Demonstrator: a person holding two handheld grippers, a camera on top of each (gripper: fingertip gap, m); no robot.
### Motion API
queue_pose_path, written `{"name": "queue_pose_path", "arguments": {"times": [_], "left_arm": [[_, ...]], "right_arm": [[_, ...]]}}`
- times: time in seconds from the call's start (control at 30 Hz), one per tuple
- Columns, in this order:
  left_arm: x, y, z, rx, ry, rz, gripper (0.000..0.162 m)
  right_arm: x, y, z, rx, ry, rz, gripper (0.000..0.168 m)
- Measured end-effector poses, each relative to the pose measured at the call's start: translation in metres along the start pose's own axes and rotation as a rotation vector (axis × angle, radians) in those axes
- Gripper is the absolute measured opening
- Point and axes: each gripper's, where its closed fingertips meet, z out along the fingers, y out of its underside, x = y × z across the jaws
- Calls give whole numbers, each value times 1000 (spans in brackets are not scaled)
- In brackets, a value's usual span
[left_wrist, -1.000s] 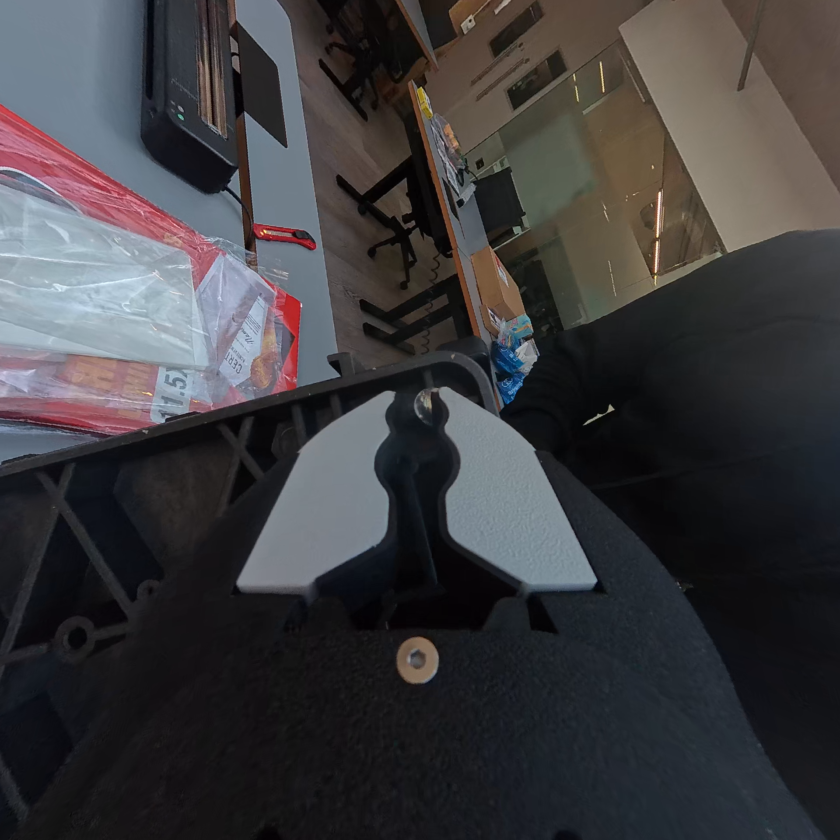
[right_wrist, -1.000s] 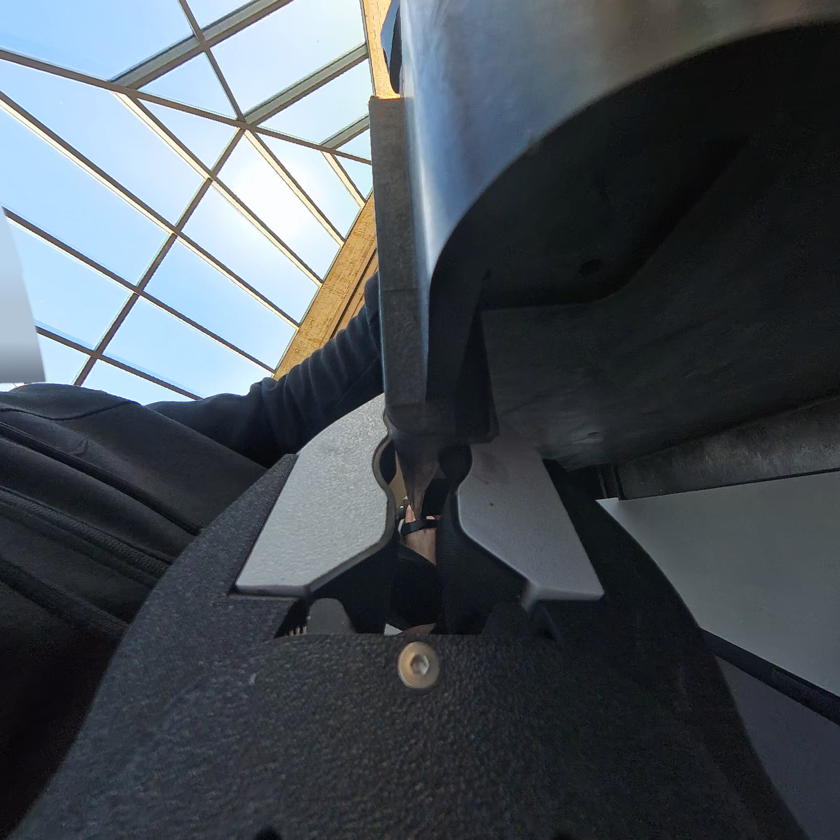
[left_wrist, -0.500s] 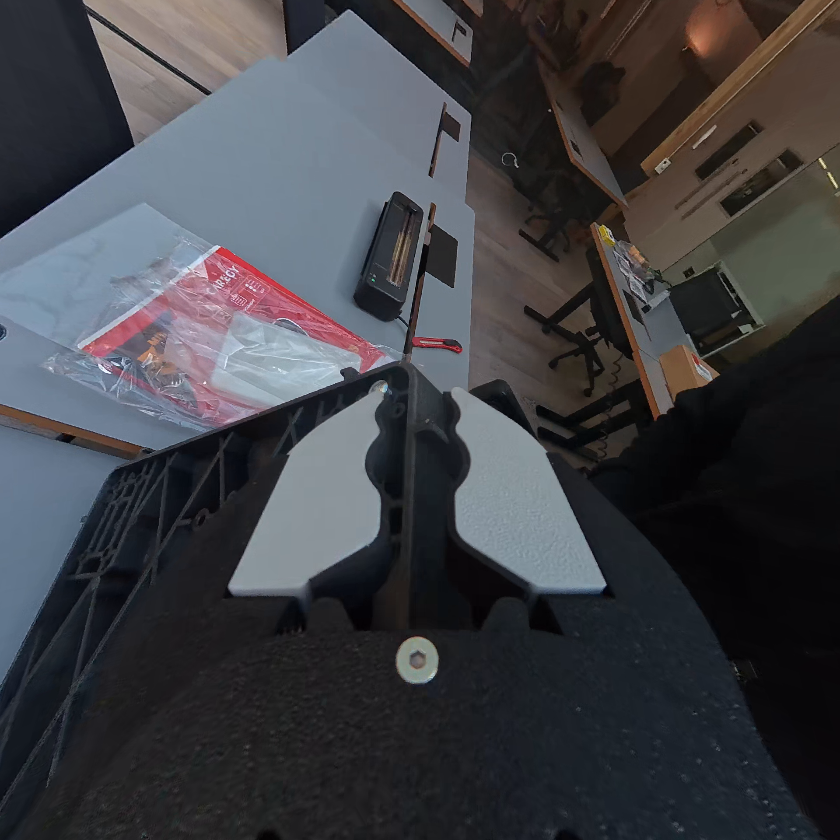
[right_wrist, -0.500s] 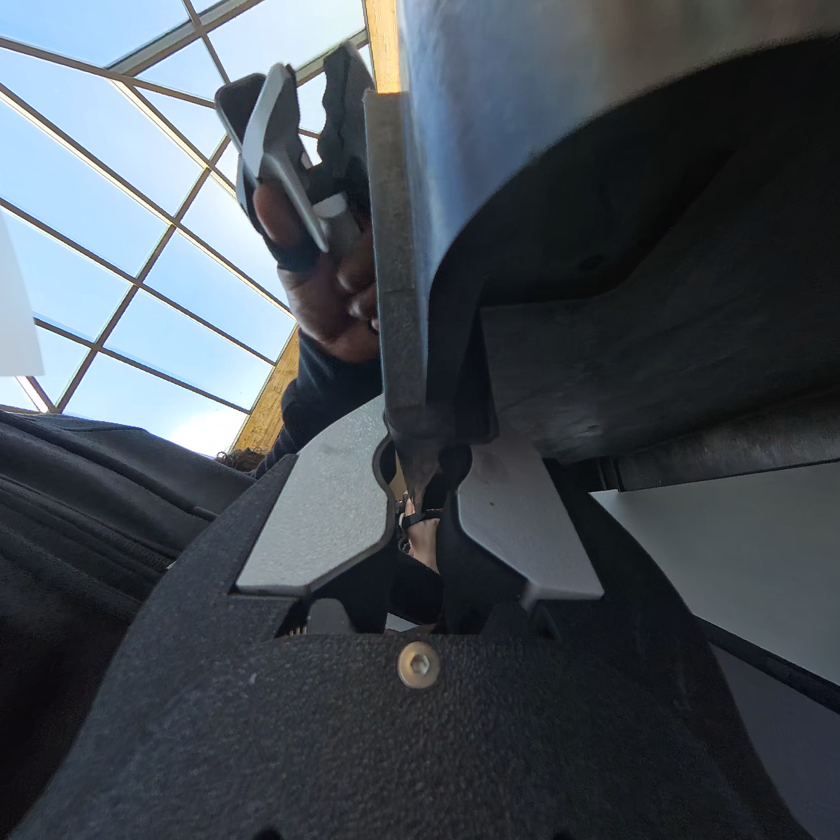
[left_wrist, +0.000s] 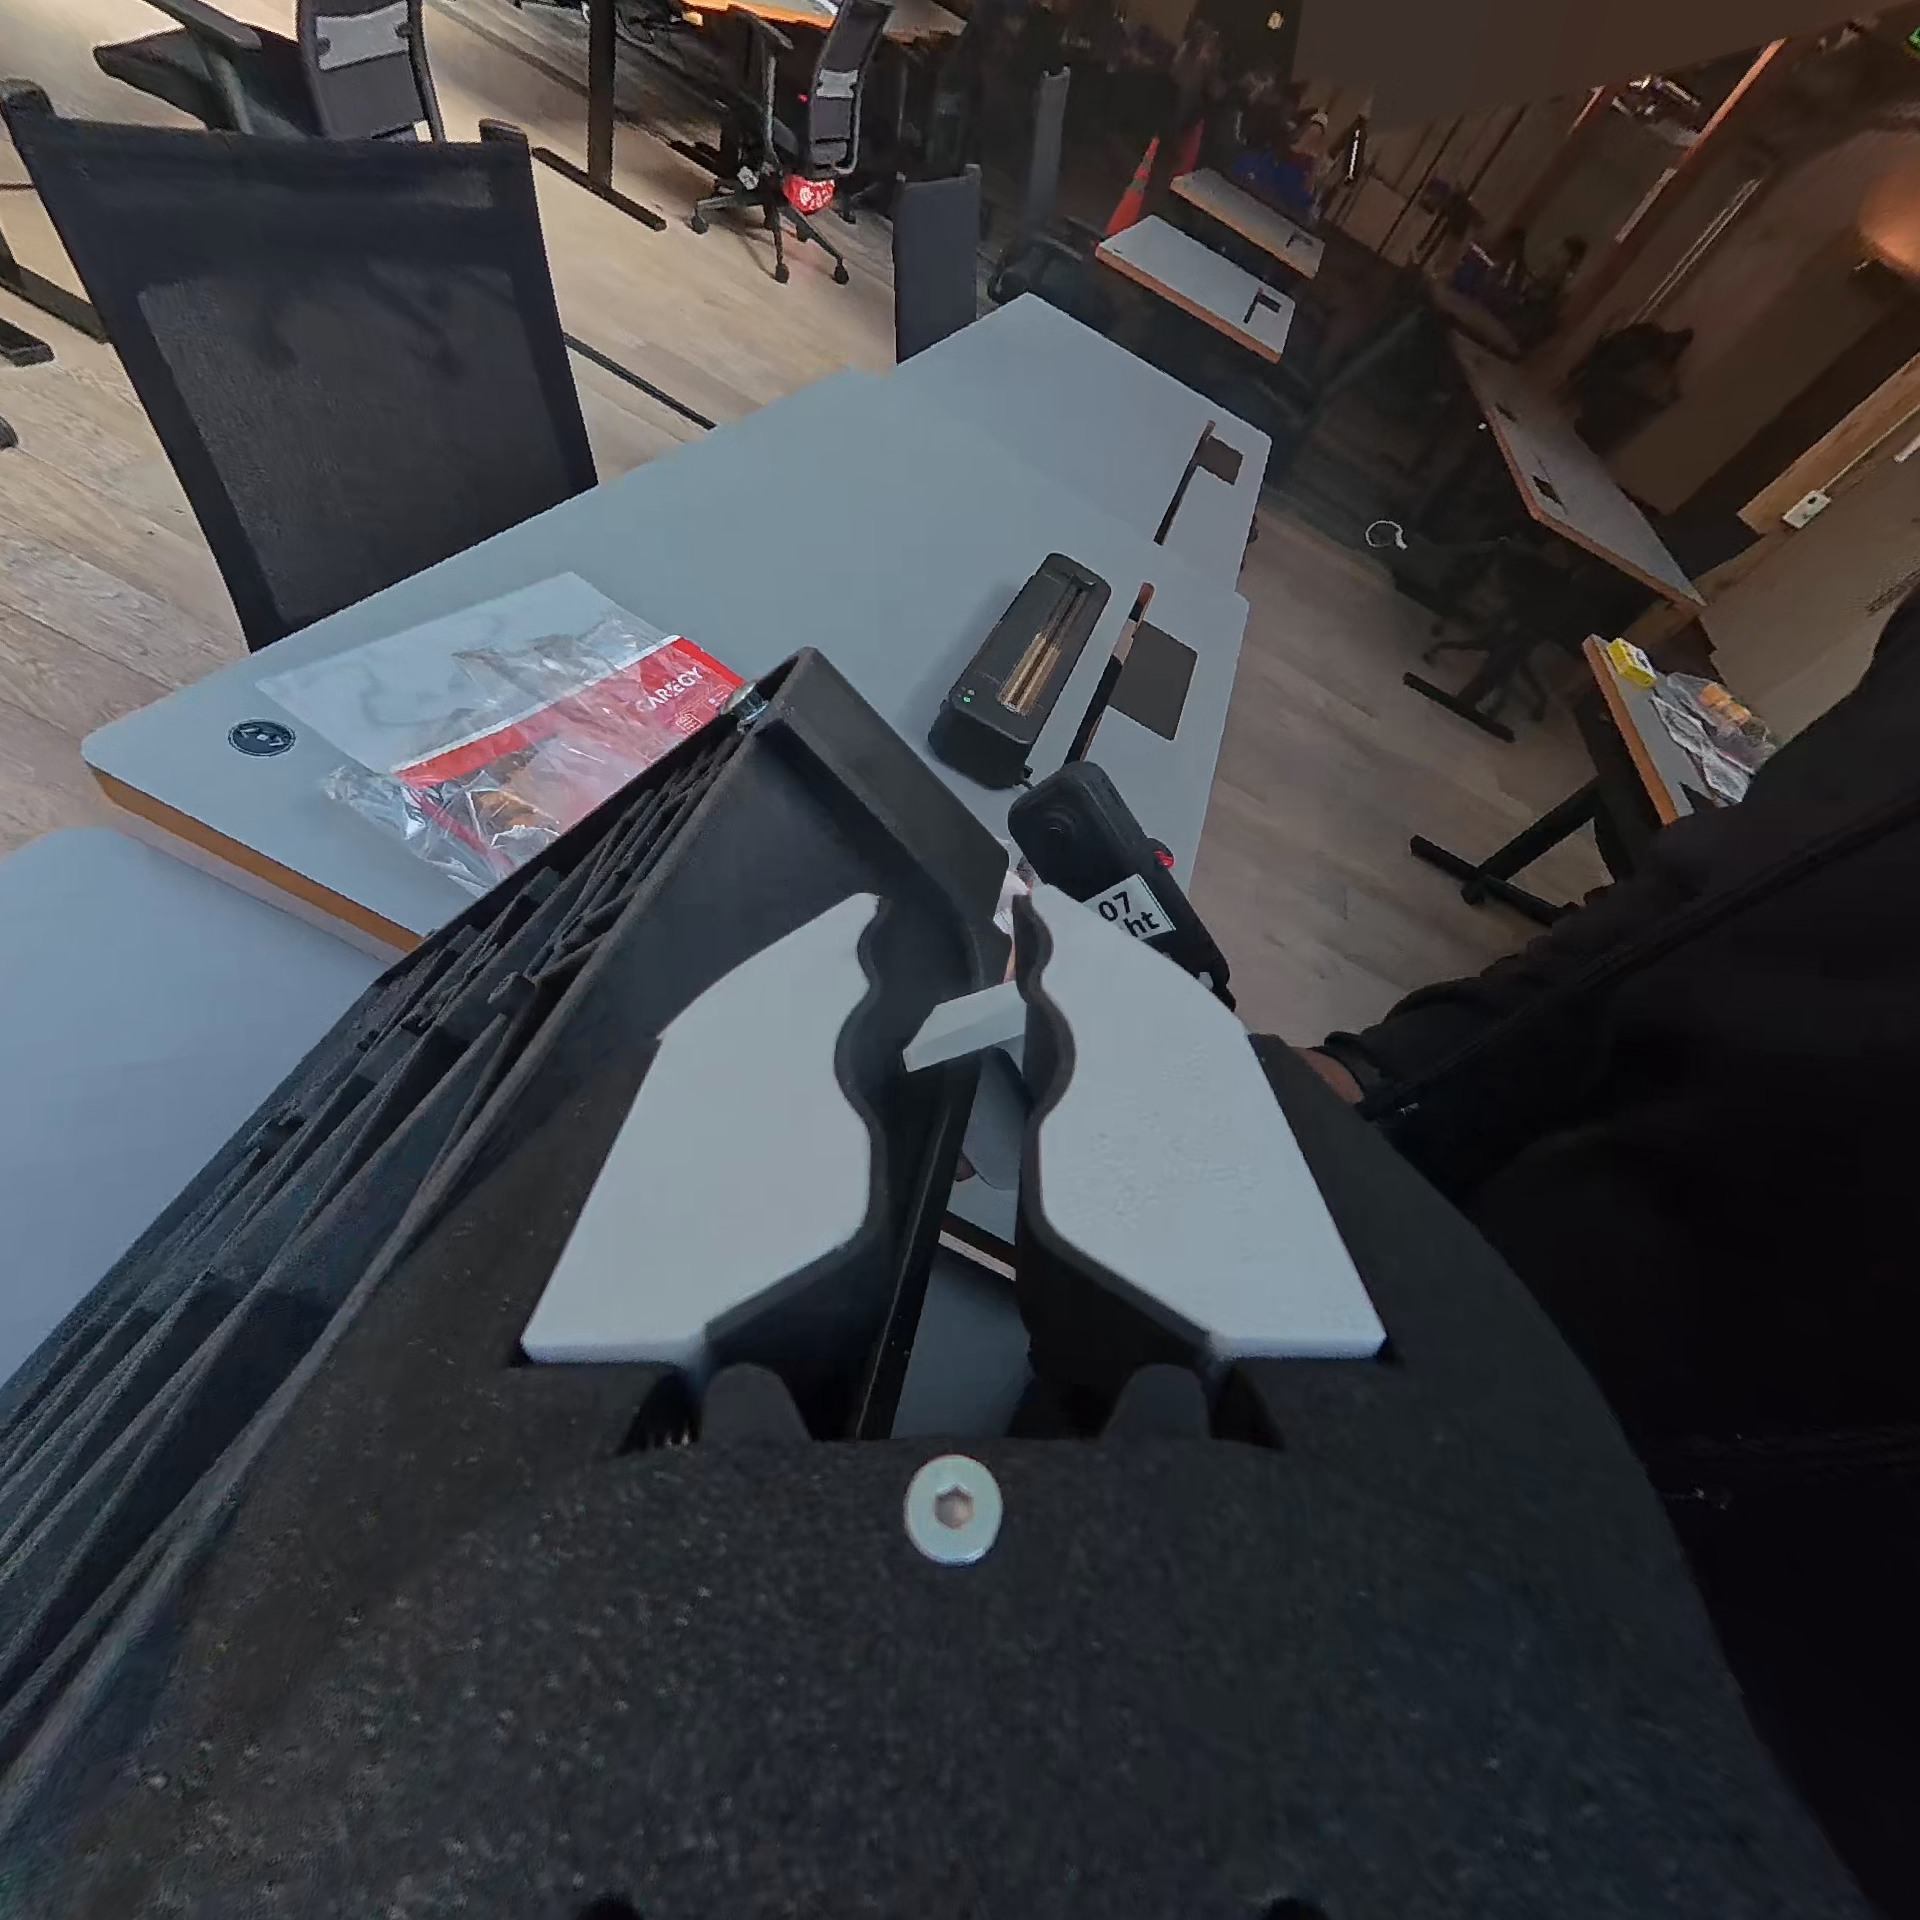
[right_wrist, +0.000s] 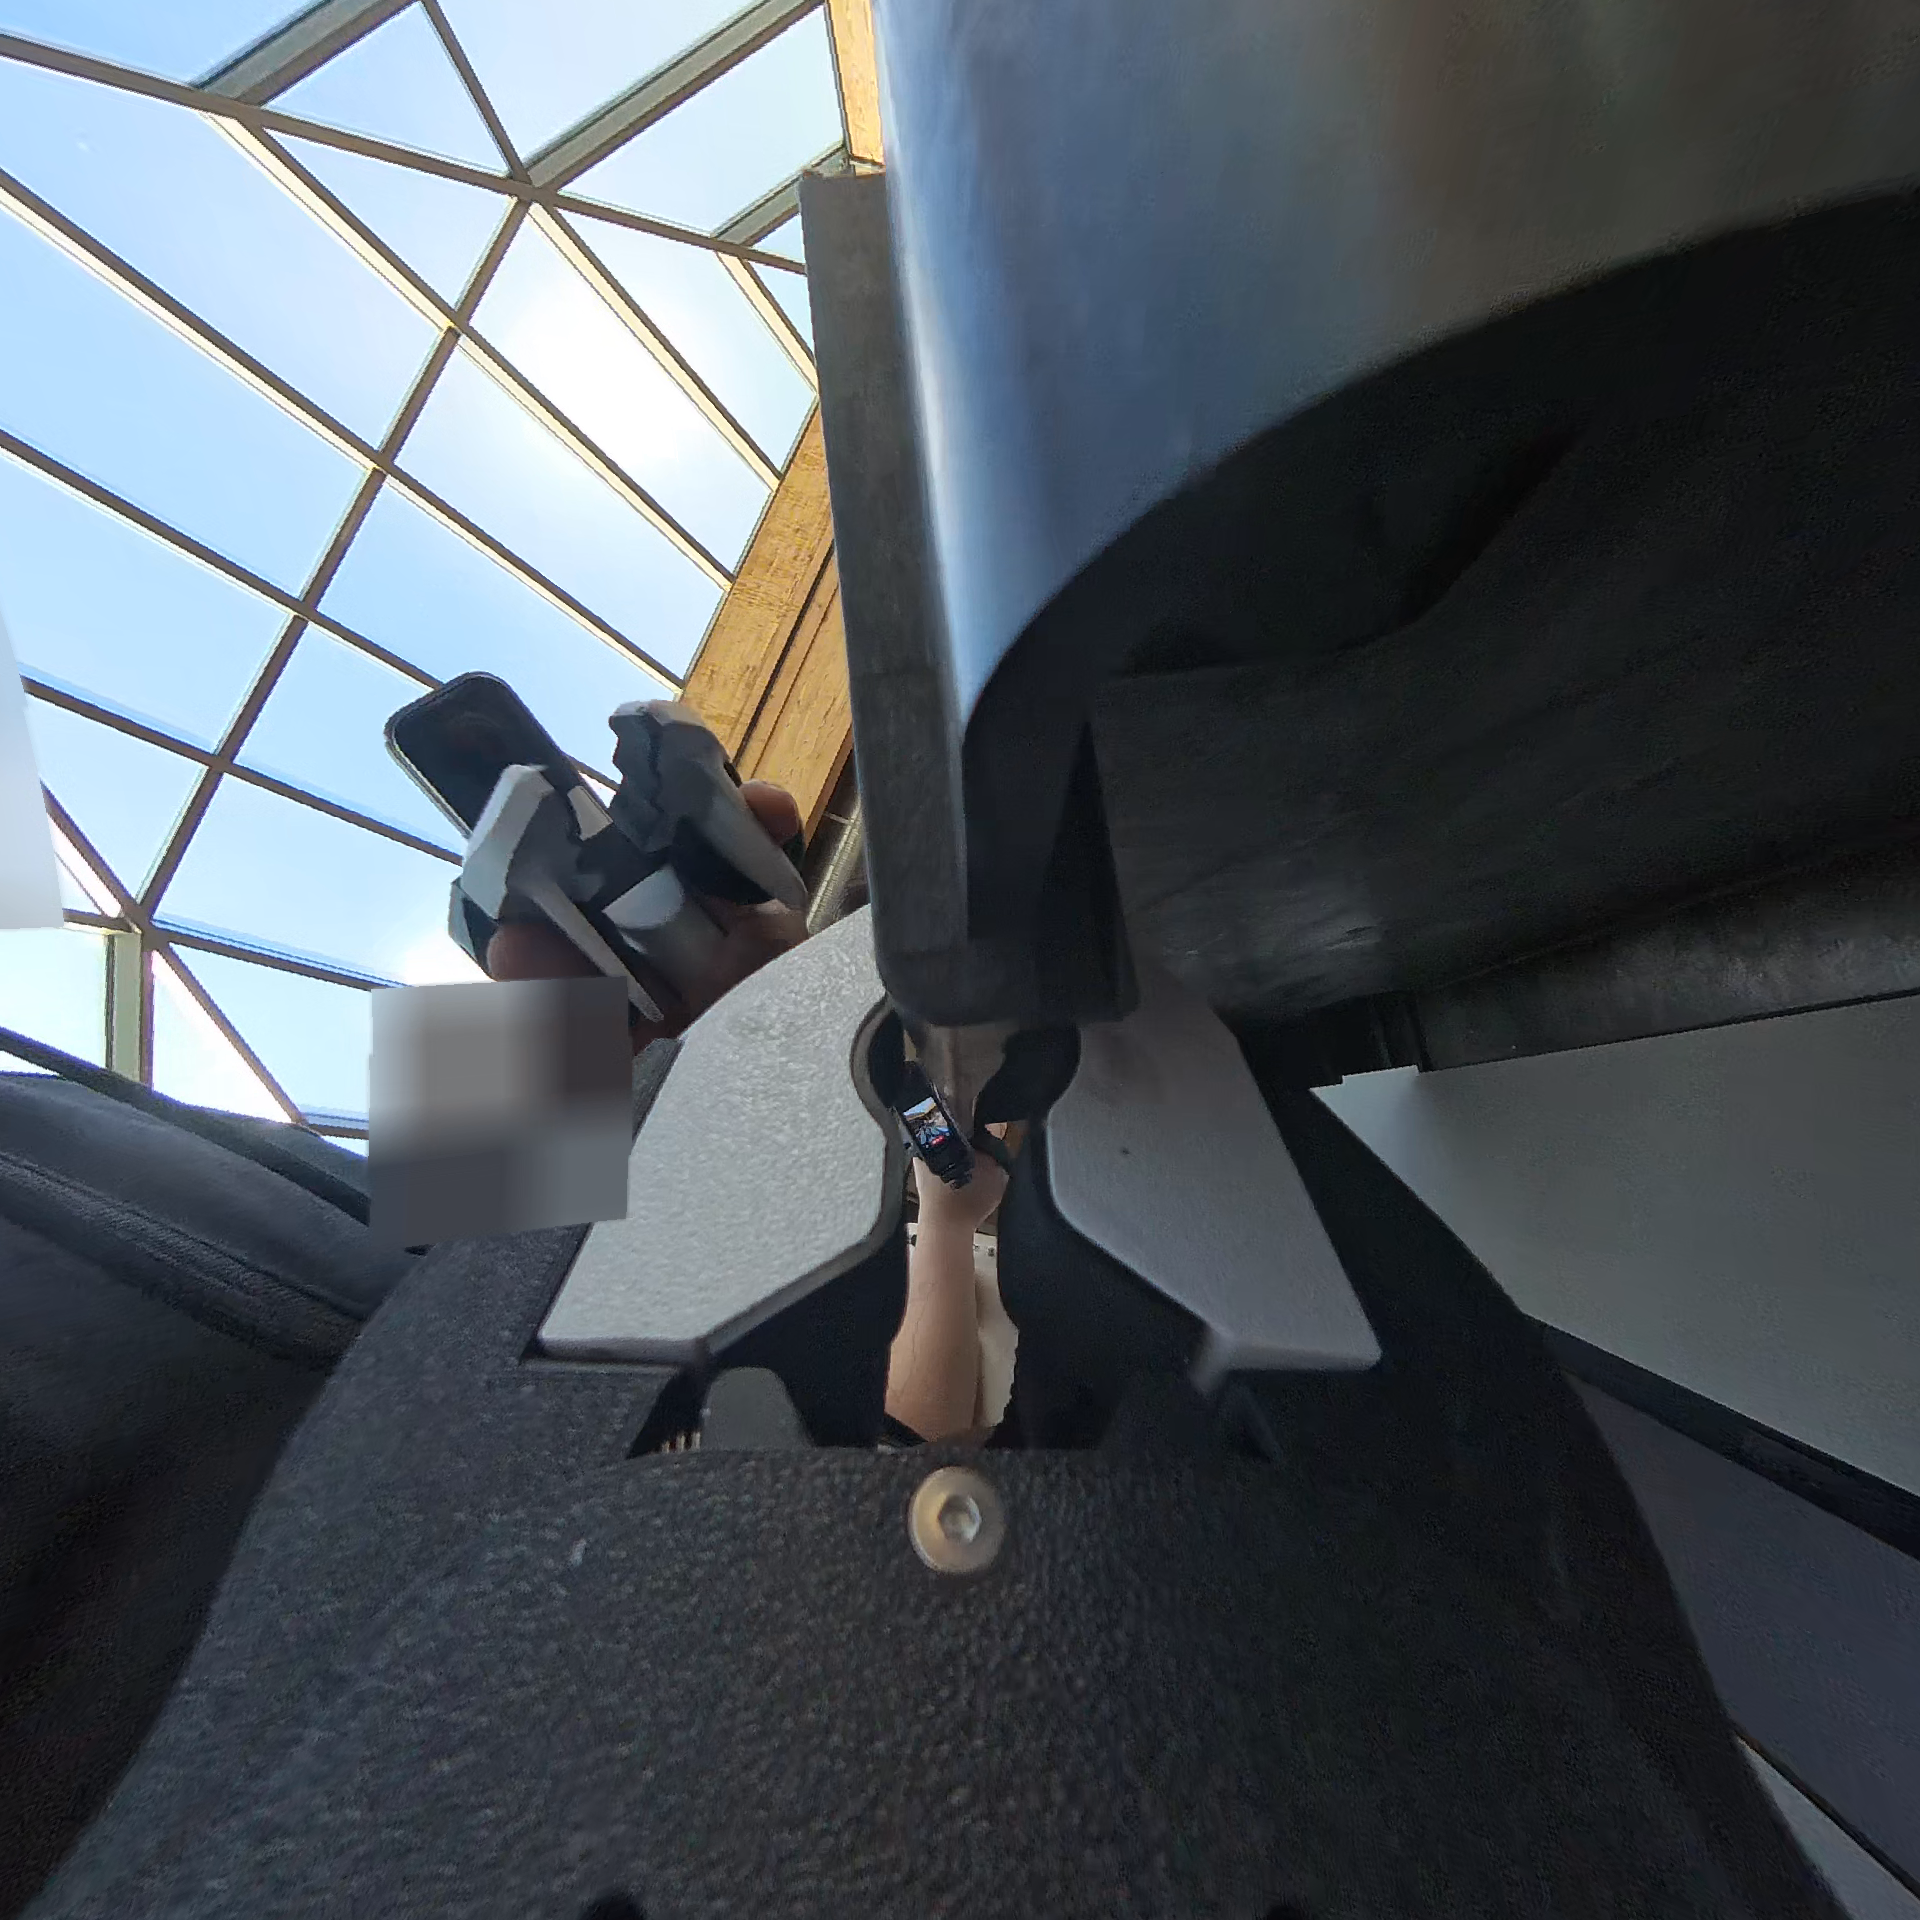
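Observation:
A big black plastic part with a ribbed underside (left_wrist: 436, 1091) fills the left of the left wrist view. Its thin wall runs between the fingers of my left gripper (left_wrist: 961, 930), which is open. The wall lies against the left finger, and a gap shows beside the right finger. My right gripper (right_wrist: 971, 1049) is shut on the lower edge of the same part (right_wrist: 1351, 520), which looms dark grey above it. The left gripper also shows in the right wrist view (right_wrist: 613, 831), held in a hand beside the part's edge. The right gripper's camera shows in the left wrist view (left_wrist: 1091, 847).
A grey table (left_wrist: 831, 540) carries a red packet in clear plastic (left_wrist: 540, 748) and a black device (left_wrist: 1023, 665). A black mesh chair (left_wrist: 343, 353) stands behind it. More desks and chairs lie beyond. A black sleeve (left_wrist: 1662, 1039) is at the right. A glass roof (right_wrist: 312, 364) is overhead. Some 8 centimetres of space lies between my two pairs of fingers.
The left gripper has risen and tilted, so more of the table shows, and its jaws have eased off the part's wall. It has come into the right wrist view. The right gripper stays clamped.

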Motion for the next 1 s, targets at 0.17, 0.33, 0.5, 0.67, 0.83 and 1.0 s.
{"name": "queue_pose_path", "arguments": {"times": [0.17, 0.33, 0.5, 0.67, 0.83, 1.0], "left_arm": [[-2, 6, -7, 40, -26, -73, 21], [-5, 8, -11, 65, -52, -104, 21], [-5, 9, -11, 73, -59, -122, 21], [-6, 9, -10, 69, -65, -119, 21], [-10, 10, -14, 66, -86, -113, 22], [-15, 16, -27, 70, -128, -120, 22]], "right_arm": [[0, 1, 0, -11, -1, 4, 15], [0, 1, 0, -22, -3, 6, 15], [-1, 0, 1, -25, -5, 11, 15], [0, 0, 2, -28, -3, 10, 16], [0, -1, 2, -22, -3, 15, 16], [0, -2, 4, -22, -3, 12, 16]]}}
